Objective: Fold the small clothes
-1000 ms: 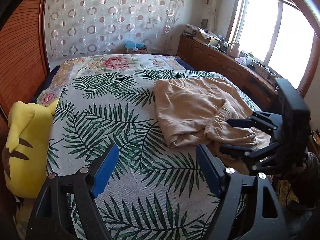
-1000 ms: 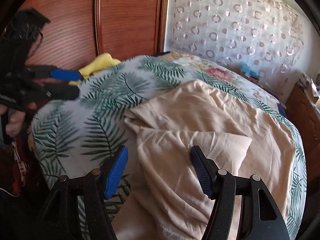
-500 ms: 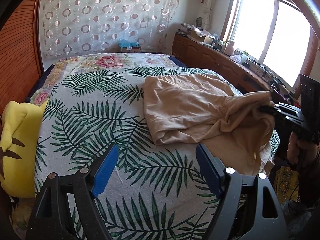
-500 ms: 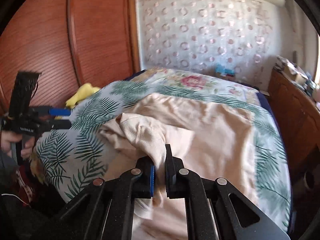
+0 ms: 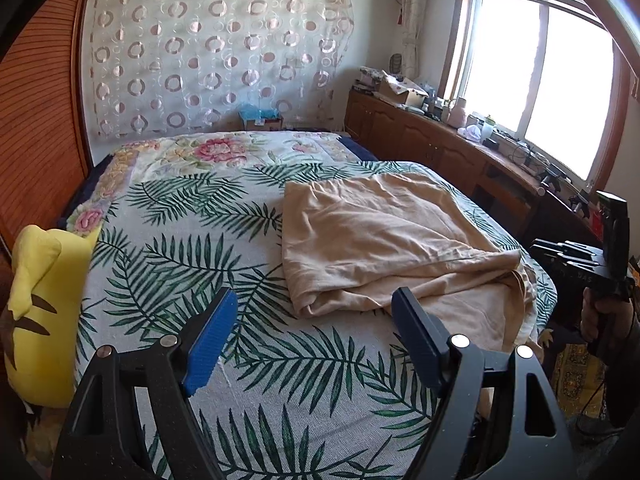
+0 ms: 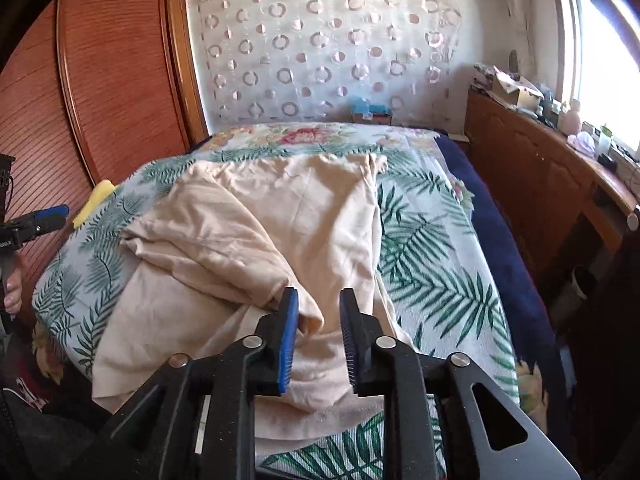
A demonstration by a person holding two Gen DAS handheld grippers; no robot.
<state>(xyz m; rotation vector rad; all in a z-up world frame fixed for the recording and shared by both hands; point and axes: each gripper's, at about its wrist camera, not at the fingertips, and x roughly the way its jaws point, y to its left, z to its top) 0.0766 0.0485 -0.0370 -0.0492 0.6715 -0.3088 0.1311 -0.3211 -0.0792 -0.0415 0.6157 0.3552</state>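
From the left wrist view, the left hand-held gripper [image 5: 312, 336] hangs over the near part of the bed [image 5: 180, 248], its blue-padded fingers [image 5: 208, 336] spread wide with nothing between them; the beige garment [image 5: 384, 240] lies rumpled on the right half of the palm-leaf bedspread, its near right corner bunched at the mattress edge and spilling over; the right hand-held gripper [image 5: 560, 252] shows at the right edge just beside that bunched corner, held by a hand [image 5: 604, 316], though from here I cannot tell how its jaws stand; a yellow plush toy [image 5: 40, 312] leans at the bed's left edge; a wooden counter [image 5: 460, 148] under the window at the right carries clutter.

From the right wrist view, the right hand-held gripper [image 6: 318, 332] is released, its pads parted with a gap, poised just above a raised fold of the beige garment [image 6: 280, 216] and gripping nothing; the cloth stretches from the near edge toward the far floral part of the bed [image 6: 432, 264], one side draping over the near left edge; the left hand-held gripper [image 6: 36, 220] shows at the far left, well apart from the cloth.
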